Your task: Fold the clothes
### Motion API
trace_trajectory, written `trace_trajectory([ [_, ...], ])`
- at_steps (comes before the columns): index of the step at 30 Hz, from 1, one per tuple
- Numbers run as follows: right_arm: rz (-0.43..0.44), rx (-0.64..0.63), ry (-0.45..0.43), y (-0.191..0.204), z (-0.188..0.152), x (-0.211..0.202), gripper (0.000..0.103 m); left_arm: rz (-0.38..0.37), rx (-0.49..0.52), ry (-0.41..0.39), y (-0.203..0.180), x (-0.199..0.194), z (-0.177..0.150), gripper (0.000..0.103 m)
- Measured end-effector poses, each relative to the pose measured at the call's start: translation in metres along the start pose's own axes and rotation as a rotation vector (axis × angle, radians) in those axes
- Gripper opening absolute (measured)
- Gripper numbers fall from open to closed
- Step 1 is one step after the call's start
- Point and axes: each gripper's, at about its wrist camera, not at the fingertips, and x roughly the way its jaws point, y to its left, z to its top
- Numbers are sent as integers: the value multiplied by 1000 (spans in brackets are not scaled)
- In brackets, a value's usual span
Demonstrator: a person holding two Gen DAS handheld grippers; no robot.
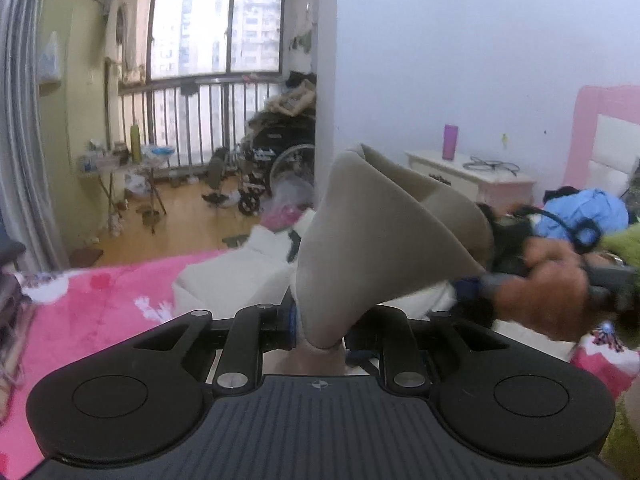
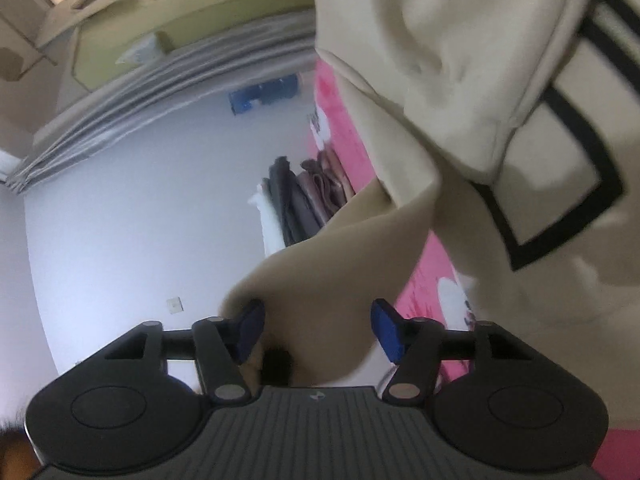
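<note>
Left gripper (image 1: 320, 338) is pinched tight on a bunched edge of the beige garment (image 1: 376, 236), lifting it off the bed so the cloth hangs free and can be spread for folding. Right gripper (image 2: 318, 330) has its jaws spread, blue pads (image 2: 384, 330) apart, a loose beige fold lying between them but not pressed; likely hunting a second corner. Seen from the left wrist, the person's hand (image 1: 556, 280) holds that right gripper just beside the raised cloth. The garment's body, with black stripe trim (image 2: 568, 184), drapes down onto the pink bedspread (image 1: 100, 304). Further off, a stack of folded clothes (image 2: 304, 196) sits at the bed's edge, probably the finished pile. Far: white nightstand (image 1: 472, 178), wheelchair (image 1: 276, 168), balcony window (image 1: 216, 28).
</note>
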Motion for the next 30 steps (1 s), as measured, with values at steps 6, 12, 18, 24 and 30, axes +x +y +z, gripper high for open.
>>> trace_trajectory([
  [6, -74, -349, 34, 100, 37, 48, 2, 57, -70, -100, 20, -2, 22, 18],
  [12, -39, -994, 0, 267, 13, 39, 1, -1, -199, -284, 7, 38, 79, 18],
  [18, -252, -1176, -386, 273, -3, -65, 1, -12, -236, -316, -50, 117, 69, 18],
  [24, -434, -858, -677, 172, 7, -179, 3, -94, -152, 0, -82, 183, 24, 37],
  [30, -421, -499, -748, 65, 13, -228, 21, -104, -120, 66, -61, 146, 10, 76],
])
